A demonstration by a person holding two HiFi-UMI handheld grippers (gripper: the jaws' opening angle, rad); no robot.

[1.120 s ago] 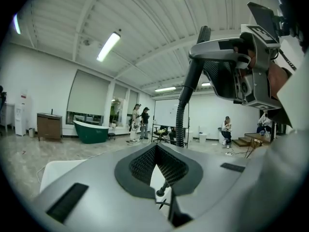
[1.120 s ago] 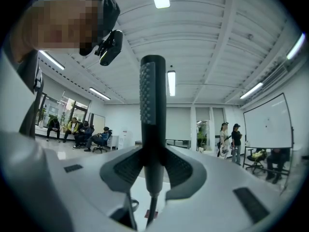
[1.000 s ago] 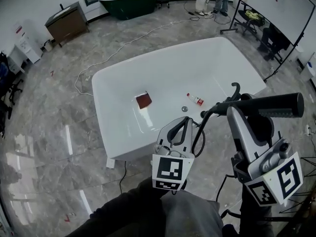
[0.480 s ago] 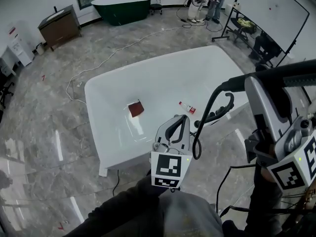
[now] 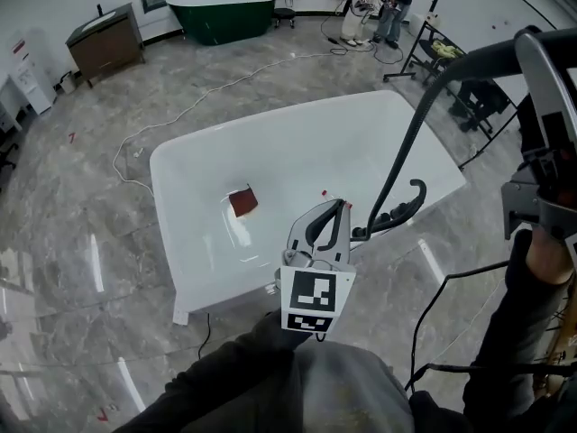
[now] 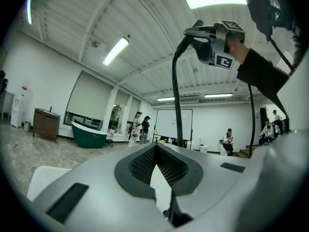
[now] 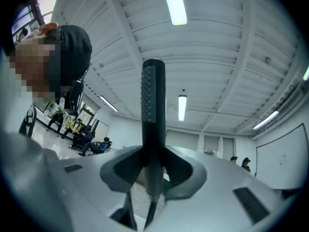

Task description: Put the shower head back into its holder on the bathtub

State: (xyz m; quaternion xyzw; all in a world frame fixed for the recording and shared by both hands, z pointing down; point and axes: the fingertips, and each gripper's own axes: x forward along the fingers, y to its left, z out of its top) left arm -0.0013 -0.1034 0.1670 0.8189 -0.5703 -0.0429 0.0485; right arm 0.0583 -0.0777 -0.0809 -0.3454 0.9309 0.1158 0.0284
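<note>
At the near rim of the white bathtub the person stands with both tools out, the shower head well clear of its holder and high up by the right edge of the head view. The right tongs pinch it across its handle. Seen from the right gripper view, the shower head is a slim dark bar rising straight up out of the tongs toward the ceiling, its face covered in small dimples and its thin hose end hanging below. The left gripper view gives the other side: the right tongs are held aloft with the bar lying nearly level, and from its end the hose bends over and drops straight down.

In the head view that ribbed black hose slants down to the holder, a black hooked fitting on the tub's near edge.

The left tongs hover just beside that fitting, low over the rim. Their dark, cross-hatched pads meet at the tips with nothing held between them.

Only the head view shows the tub's smooth, glossy basin — a small brown block lies on its floor. Both it and the left gripper view take in a dark green tub at the far wall, across grey marbled flooring.
</note>
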